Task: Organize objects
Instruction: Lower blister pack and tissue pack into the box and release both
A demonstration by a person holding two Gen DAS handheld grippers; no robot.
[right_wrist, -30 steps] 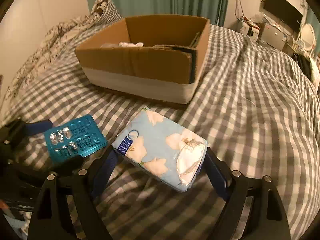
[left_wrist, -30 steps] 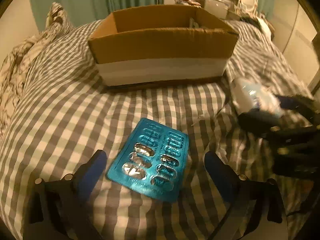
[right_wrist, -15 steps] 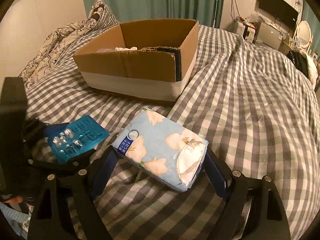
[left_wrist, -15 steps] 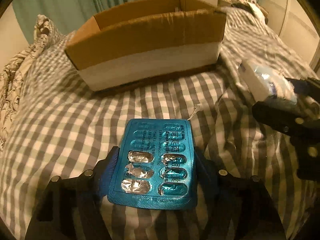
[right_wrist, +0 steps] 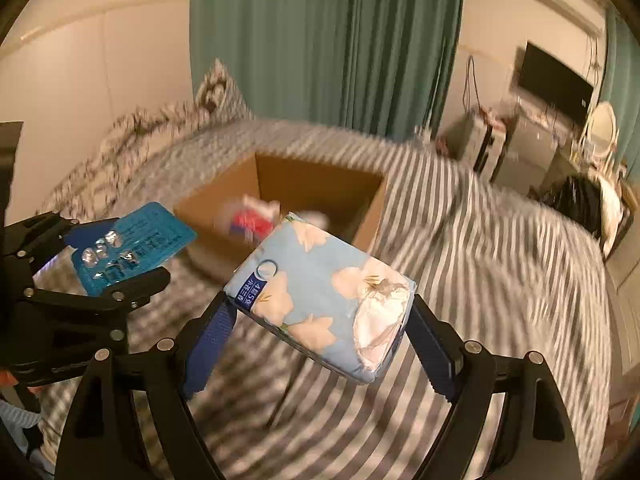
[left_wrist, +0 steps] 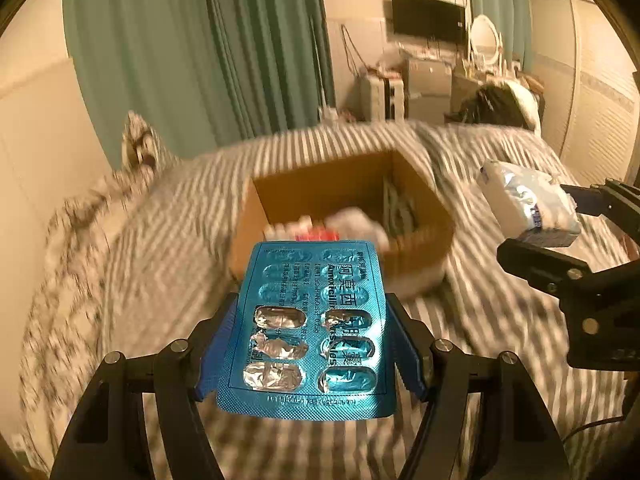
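My left gripper is shut on a blue pill blister pack and holds it in the air above the checked bed, short of the open cardboard box. The pack also shows in the right wrist view. My right gripper is shut on a light-blue flowered tissue pack, also lifted, in front of the box. The tissue pack shows at the right of the left wrist view. The box holds a red-and-white item and other blurred things.
The grey-and-white checked bed cover lies under both grippers. A patterned pillow is at the far left. Green curtains, a TV and cluttered furniture stand behind the bed.
Both grippers have risen off the bed with their objects. The left gripper closed on the blister pack and lifted it. The box is now seen from above.
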